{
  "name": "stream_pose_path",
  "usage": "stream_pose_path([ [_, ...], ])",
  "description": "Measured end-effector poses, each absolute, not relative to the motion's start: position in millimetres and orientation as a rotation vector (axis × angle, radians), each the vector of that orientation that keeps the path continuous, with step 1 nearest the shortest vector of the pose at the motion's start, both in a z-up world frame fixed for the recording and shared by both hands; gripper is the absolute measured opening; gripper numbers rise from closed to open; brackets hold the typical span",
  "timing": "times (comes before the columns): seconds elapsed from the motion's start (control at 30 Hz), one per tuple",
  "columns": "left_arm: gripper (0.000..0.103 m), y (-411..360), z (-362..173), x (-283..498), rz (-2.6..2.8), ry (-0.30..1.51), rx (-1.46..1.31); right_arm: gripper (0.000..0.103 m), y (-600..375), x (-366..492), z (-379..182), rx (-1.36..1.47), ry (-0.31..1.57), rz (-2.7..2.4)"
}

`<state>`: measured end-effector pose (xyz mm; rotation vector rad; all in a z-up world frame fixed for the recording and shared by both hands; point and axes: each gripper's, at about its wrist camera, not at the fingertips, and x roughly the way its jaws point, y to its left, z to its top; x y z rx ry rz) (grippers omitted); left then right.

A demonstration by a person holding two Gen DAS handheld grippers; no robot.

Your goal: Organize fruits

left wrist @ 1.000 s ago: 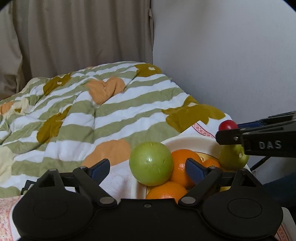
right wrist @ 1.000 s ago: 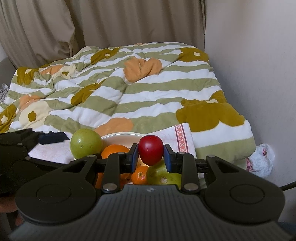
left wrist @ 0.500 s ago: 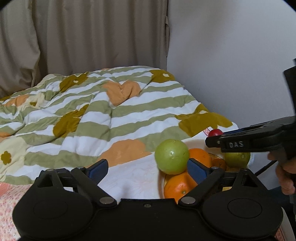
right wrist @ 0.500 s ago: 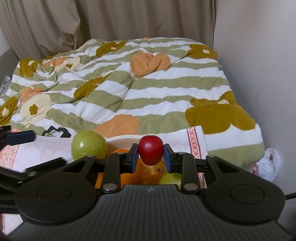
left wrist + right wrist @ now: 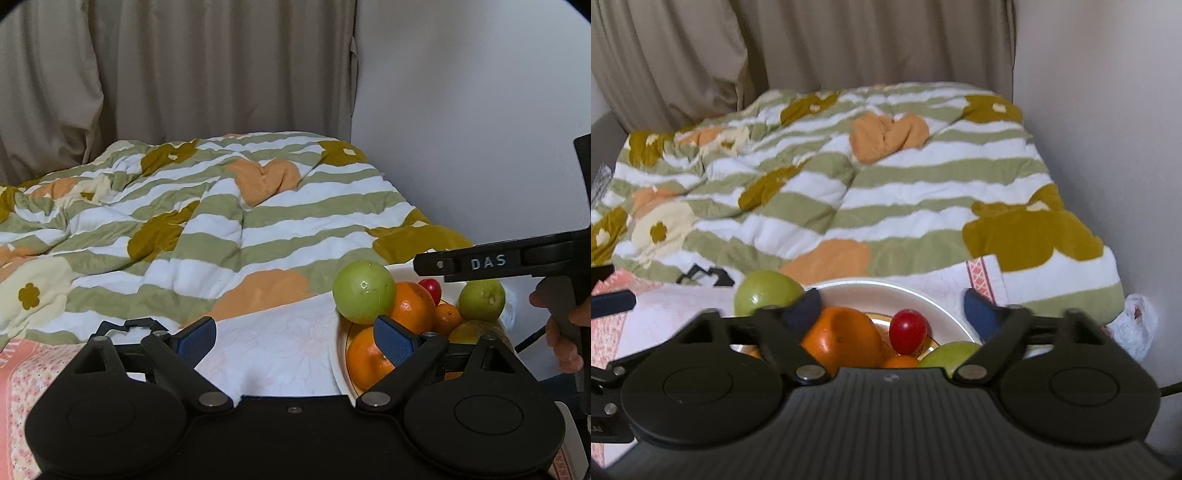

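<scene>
A white bowl (image 5: 905,295) on the bed holds several fruits: a small red fruit (image 5: 908,330), an orange (image 5: 842,339), a big green apple (image 5: 764,291) at the left rim and another green fruit (image 5: 945,354) at the front. My right gripper (image 5: 892,308) is open just above the bowl, and the red fruit lies loose below it. In the left wrist view the bowl (image 5: 338,354) is at the right with the green apple (image 5: 364,291), oranges (image 5: 413,306) and the red fruit (image 5: 430,288). My left gripper (image 5: 295,339) is open and empty, left of the bowl.
A green-striped flowered quilt (image 5: 849,184) covers the bed behind the bowl. A white and pink cloth (image 5: 277,347) lies under the bowl. A beige curtain (image 5: 184,74) hangs behind, a white wall (image 5: 1108,110) stands at the right, and a white plastic bag (image 5: 1134,325) lies beside the bed.
My right gripper opened and let go of the red fruit, which now lies in the bowl. My left gripper moved left, away from the bowl.
</scene>
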<state>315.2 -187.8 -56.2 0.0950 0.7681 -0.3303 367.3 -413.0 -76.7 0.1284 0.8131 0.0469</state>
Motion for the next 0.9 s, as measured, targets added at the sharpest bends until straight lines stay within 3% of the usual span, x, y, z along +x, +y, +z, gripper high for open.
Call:
stream_pose_path([
  [0.33, 0.095, -175, -16, 268, -0.267, 0.68, 0.068, 0.102, -407, 320, -30, 0.115, 0.745, 0.066],
  [0.9, 0.097, -126, 60, 124, -0.074, 0.534, 0.021, 0.102, -345, 166, 67, 0.033, 0.589, 0.163],
])
